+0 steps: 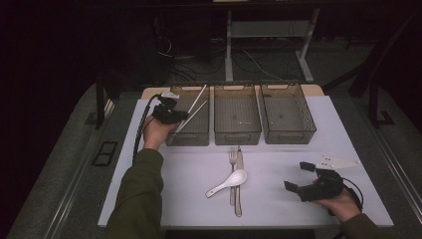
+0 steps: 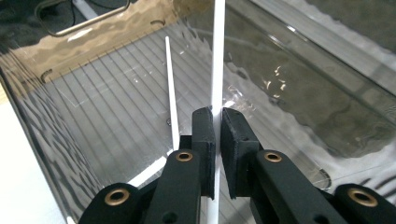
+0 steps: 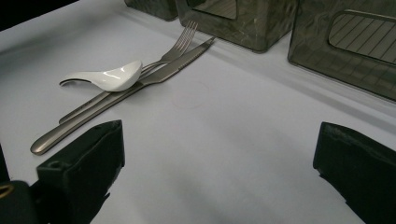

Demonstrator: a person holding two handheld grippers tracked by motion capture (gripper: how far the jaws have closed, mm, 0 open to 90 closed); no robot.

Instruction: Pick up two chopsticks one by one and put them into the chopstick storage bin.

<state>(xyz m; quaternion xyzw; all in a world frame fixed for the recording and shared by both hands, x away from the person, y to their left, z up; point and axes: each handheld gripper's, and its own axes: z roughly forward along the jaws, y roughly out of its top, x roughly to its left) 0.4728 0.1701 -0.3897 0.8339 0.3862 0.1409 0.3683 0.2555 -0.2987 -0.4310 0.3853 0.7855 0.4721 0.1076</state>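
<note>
Nearest us, the right gripper (image 1: 302,178) rests low on the white counter (image 1: 278,209) by the near right edge, jaws spread wide with nothing between them; from its own view the cutlery lies ahead and to its left, well apart from the jaws. That pile is the fork (image 1: 232,164) and knife (image 1: 239,174) lying side by side, long axes running near-to-far, with the white spoon (image 1: 228,182) resting across them, bowl to the right, handle angled toward the near left; the right hand is plainly the nearer one to it.

Further out, the left gripper (image 2: 216,140) is clamped on a white chopstick (image 2: 217,56), jaws pinched tight around it; the stick's long axis runs straight ahead of the jaws and into the left tray (image 1: 171,137), and its far tip looks to be at or near the tray floor, though the glare makes that hard to confirm. A second chopstick (image 2: 171,93) lies just beside it in the same tray, leaning the same way; letting go here would likely leave the pair together.

Beyond, the middle tray (image 1: 237,135) and right tray (image 1: 288,134) sit in a row, touching or nearly so; nothing stands between the right gripper and the cutlery.
</note>
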